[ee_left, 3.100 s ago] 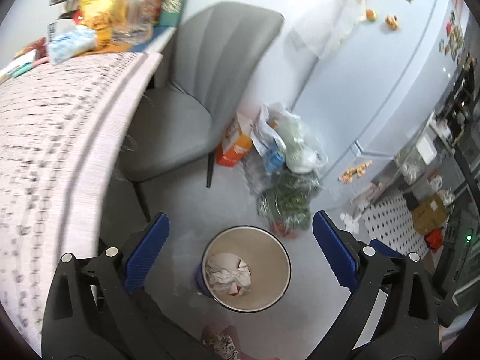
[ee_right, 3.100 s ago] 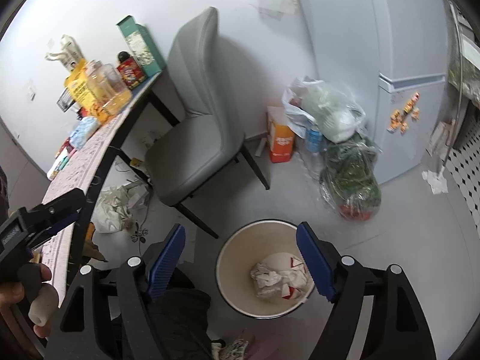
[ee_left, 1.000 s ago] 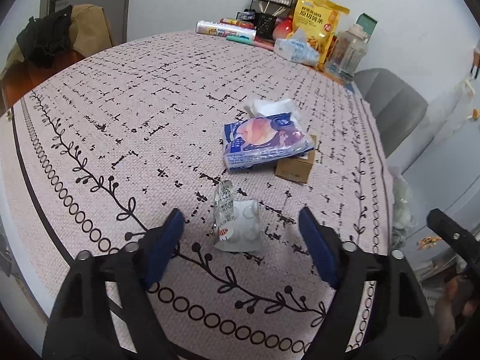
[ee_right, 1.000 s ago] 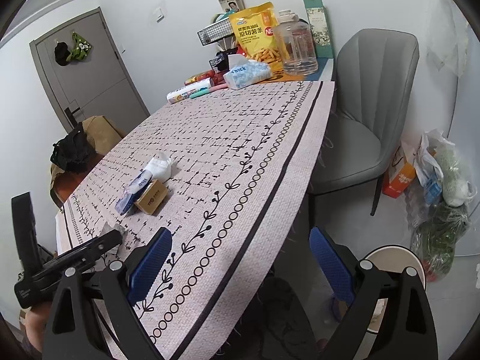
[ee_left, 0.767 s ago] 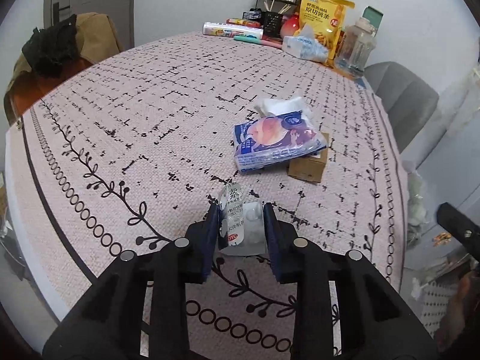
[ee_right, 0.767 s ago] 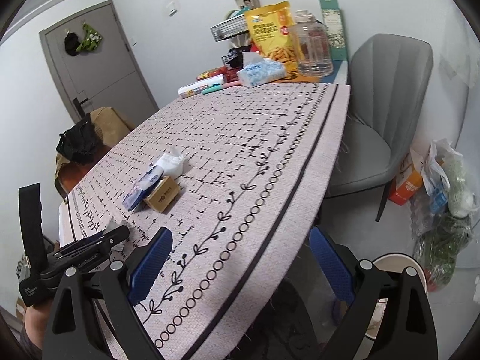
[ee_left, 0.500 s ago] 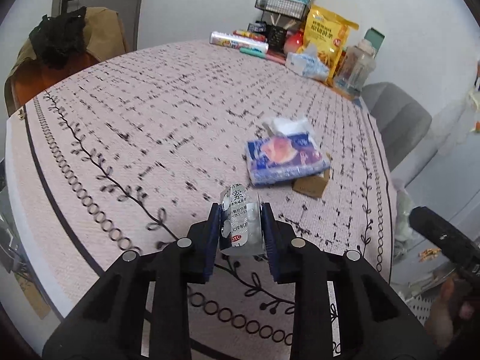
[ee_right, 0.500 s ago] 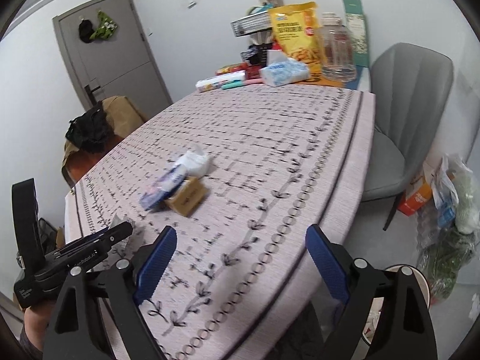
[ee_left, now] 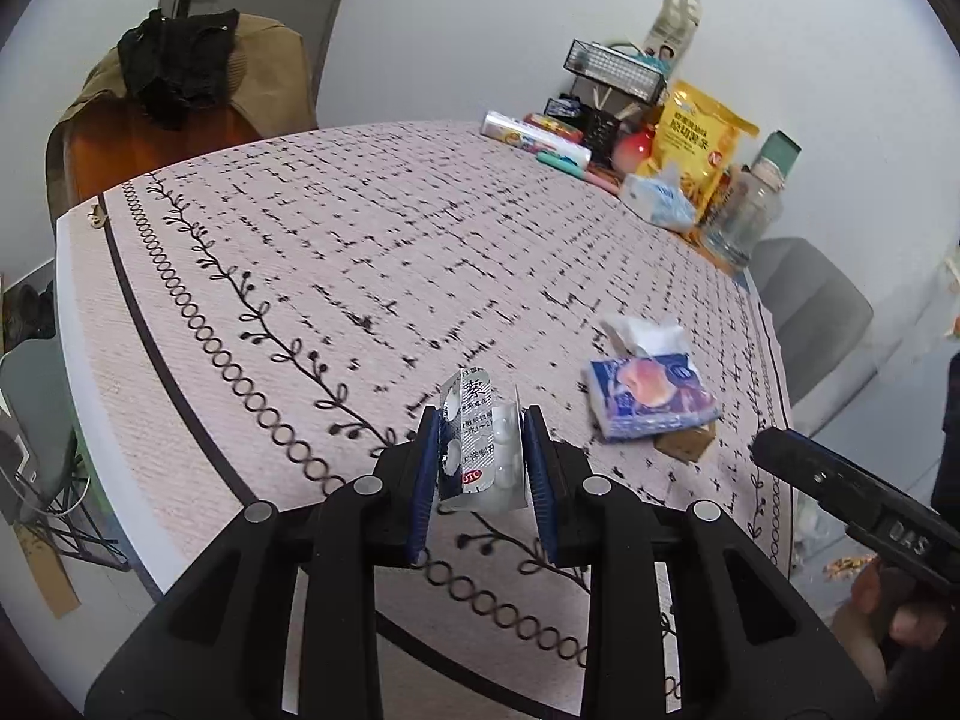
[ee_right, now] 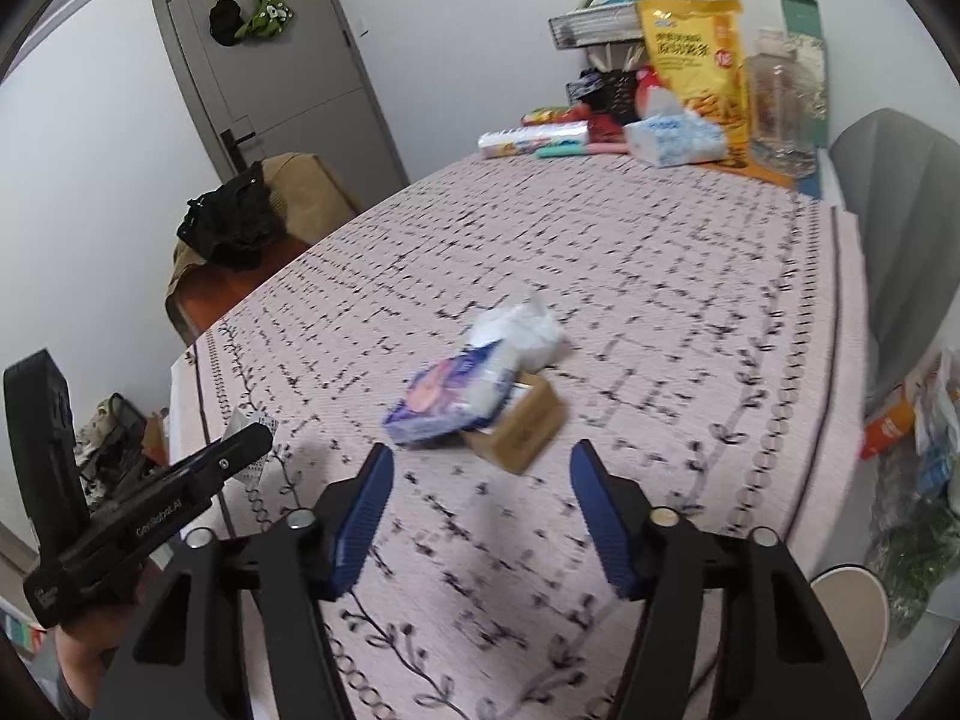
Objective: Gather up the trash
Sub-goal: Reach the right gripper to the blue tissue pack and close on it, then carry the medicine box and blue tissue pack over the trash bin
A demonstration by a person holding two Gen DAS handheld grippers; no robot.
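Note:
My left gripper is shut on a silver blister pack of white pills and holds it just above the patterned tablecloth. A blue tissue pack lies on a small cardboard box with a crumpled white tissue behind it. My right gripper is open and empty, above the table a little short of the same tissue pack, box and white tissue. The trash bin's rim shows on the floor at the lower right.
Snack bags, a clear jar, a tissue packet and other goods crowd the table's far end. A grey chair stands to the right, a brown chair with dark clothes to the left. Bags lie on the floor.
My left gripper closed on the blister pack and lifted it off the table. My right gripper swung from over the bin to above the table, nearer the tissue pack and box.

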